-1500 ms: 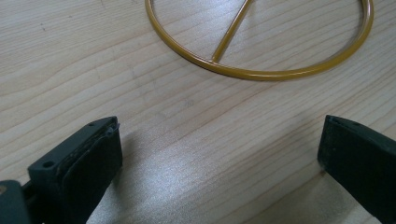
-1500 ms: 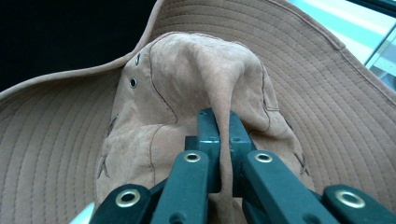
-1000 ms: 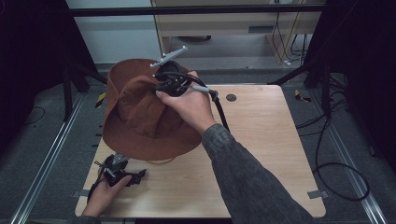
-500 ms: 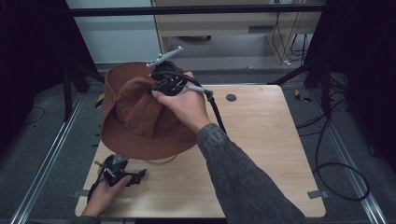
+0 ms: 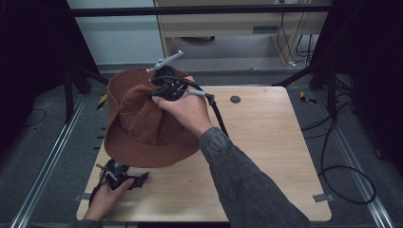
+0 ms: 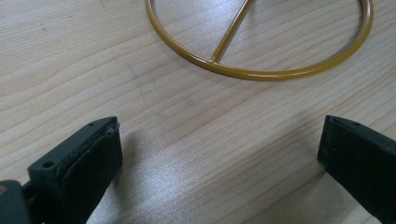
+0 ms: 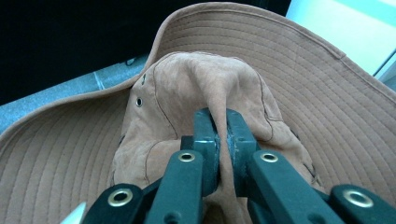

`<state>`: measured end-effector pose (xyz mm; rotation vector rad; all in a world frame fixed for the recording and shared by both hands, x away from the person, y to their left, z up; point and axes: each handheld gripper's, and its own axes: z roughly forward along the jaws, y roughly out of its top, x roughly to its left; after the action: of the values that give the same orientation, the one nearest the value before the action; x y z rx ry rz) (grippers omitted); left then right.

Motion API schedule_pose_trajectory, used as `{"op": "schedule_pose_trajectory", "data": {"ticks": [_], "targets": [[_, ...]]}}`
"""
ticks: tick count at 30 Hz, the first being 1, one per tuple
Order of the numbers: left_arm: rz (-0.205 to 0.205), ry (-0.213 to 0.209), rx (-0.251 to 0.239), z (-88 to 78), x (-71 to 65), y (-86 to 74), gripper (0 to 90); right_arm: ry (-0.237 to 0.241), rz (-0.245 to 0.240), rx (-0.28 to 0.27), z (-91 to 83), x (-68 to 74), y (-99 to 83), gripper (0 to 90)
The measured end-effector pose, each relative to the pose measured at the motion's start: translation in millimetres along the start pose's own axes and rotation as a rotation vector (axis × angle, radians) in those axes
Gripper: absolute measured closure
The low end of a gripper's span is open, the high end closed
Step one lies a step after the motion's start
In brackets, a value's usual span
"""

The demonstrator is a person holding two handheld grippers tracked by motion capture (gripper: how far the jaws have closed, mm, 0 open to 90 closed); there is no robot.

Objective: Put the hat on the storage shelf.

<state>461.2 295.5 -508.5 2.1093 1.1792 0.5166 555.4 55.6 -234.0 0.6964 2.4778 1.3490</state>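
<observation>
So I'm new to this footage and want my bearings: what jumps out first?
A big brown hat dominates the table's left half, its crown pinched by the right gripper. Near the front left corner, the left gripper rests open on the wooden table, facing a yellow ring.

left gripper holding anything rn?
No. In the left gripper view the left gripper has its jaws wide apart over bare wooden table, with the yellow ring lying ahead of them, untouched.
</observation>
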Motion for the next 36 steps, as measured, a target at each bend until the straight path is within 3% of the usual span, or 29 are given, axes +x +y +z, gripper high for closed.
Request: {"op": "schedule_pose_trajectory", "data": {"ticks": [19,36], "targets": [[0.001,0.0,0.0,0.1,0.1,0.0,0.0,0.003,0.024,0.005,6.5,-5.0,-3.4,81.9],[0.002,-0.001,0.003,-0.2,0.2,0.2,0.0,0.029,-0.002,-0.015,9.7,3.0,0.8,81.4]]}}
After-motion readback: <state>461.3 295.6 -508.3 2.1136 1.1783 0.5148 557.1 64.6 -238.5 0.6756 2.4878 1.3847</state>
